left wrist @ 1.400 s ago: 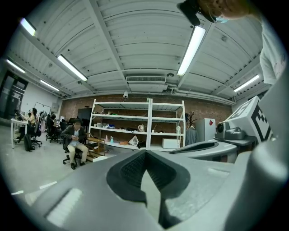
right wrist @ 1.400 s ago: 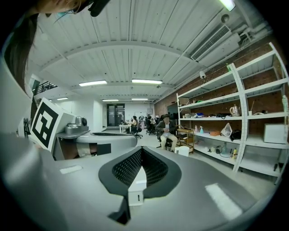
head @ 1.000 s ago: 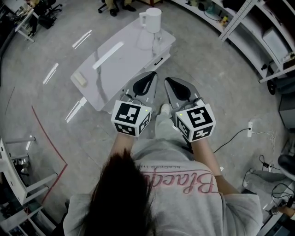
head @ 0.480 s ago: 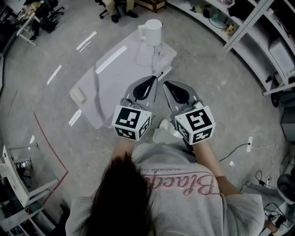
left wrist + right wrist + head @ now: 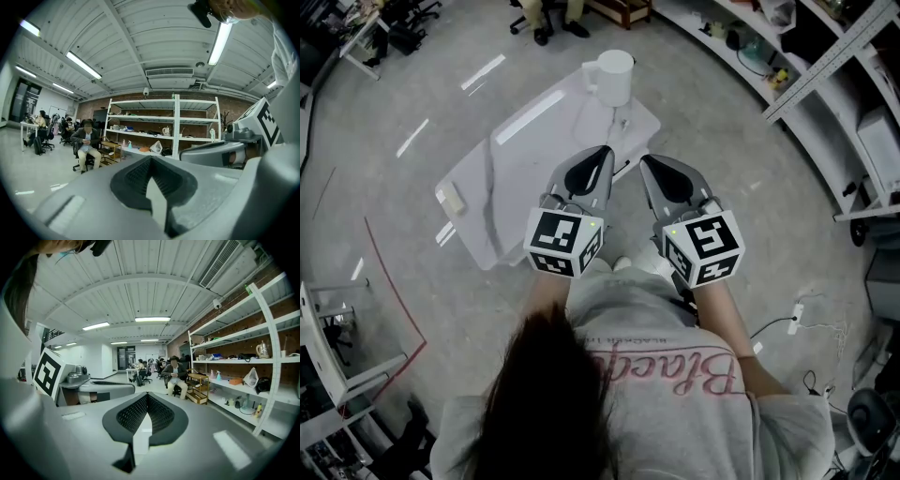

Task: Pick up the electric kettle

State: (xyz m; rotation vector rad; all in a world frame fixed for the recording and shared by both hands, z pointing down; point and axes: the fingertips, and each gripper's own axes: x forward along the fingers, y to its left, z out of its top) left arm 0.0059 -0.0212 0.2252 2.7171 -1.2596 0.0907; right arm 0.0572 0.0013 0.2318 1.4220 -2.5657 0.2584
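The left hand-held gripper (image 5: 601, 154) and right hand-held gripper (image 5: 650, 162), both closed and empty, hang apart from the kettle (image 5: 613, 77) on the counter (image 5: 520, 159).

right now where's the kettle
In the head view the kettle stands at top centre, on the far corner of the table.

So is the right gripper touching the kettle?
Apart. Head view shows the right gripper short of the kettle, with bare table between them; its own view shows only the room, jaws together.
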